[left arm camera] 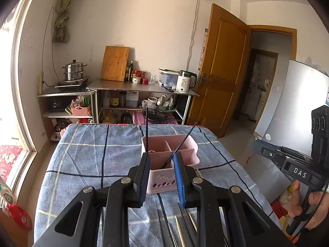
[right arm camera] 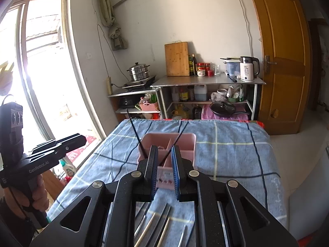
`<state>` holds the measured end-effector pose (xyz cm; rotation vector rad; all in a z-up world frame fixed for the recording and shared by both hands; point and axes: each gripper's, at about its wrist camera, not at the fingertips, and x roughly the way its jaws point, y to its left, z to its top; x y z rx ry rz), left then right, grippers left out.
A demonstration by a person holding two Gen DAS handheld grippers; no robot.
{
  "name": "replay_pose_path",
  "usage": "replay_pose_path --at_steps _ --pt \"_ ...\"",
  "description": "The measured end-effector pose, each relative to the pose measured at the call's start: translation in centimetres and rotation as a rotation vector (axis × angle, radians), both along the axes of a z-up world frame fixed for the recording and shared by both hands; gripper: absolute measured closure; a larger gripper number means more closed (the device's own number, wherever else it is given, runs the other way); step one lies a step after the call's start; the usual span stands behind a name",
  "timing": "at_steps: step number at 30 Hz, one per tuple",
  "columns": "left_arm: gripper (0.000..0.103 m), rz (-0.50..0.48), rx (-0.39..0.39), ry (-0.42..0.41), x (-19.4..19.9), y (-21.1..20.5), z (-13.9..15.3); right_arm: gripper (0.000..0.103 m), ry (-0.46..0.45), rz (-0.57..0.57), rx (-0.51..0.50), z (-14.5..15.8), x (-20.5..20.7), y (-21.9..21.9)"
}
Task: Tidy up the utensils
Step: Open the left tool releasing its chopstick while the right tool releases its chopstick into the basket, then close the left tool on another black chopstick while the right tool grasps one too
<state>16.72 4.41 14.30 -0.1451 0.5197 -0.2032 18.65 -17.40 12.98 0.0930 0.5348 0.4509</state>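
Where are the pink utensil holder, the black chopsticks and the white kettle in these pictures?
Pink utensil holder (left arm camera: 162,180): left wrist view, on its front wall.
Black chopsticks (left arm camera: 146,127): left wrist view, on the upright stick's shaft.
White kettle (right arm camera: 247,70): right wrist view, on its body.

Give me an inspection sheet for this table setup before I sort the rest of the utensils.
Surface: table covered by a blue plaid cloth, flat.
Job's things: pink caddy mid-table with two black chopsticks leaning in its compartments; more chopsticks lie loose on the near edge.
Clutter: nothing seen on the cloth.
Grippers: left gripper and right gripper both slightly open, nothing between the fingers.
Cables: a wire runs down the wall to a power strip.
Surroundings: metal shelves with kettle, cutting board, steamer pot; open door; window at left.
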Motion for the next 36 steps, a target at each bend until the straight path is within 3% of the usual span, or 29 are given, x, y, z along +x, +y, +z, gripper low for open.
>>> replay_pose_path --at_steps 8,16,27,36 --pt "0.08 -0.017 0.006 0.006 -4.5 -1.5 -2.7 0.089 0.025 -0.016 0.009 -2.7 -4.4 -1.6" --pt "0.08 -0.021 0.035 0.032 -7.1 -2.2 -5.4 0.089 0.072 -0.022 0.031 -5.0 -6.2 -2.6" --pt "0.08 -0.018 0.06 0.078 -6.2 -2.2 -8.4 0.089 0.106 -0.024 0.013 -7.2 -5.9 -2.0" --pt "0.08 -0.02 0.068 0.181 -3.0 -2.2 -12.7 0.089 0.188 -0.004 -0.022 -11.0 -3.9 -0.5"
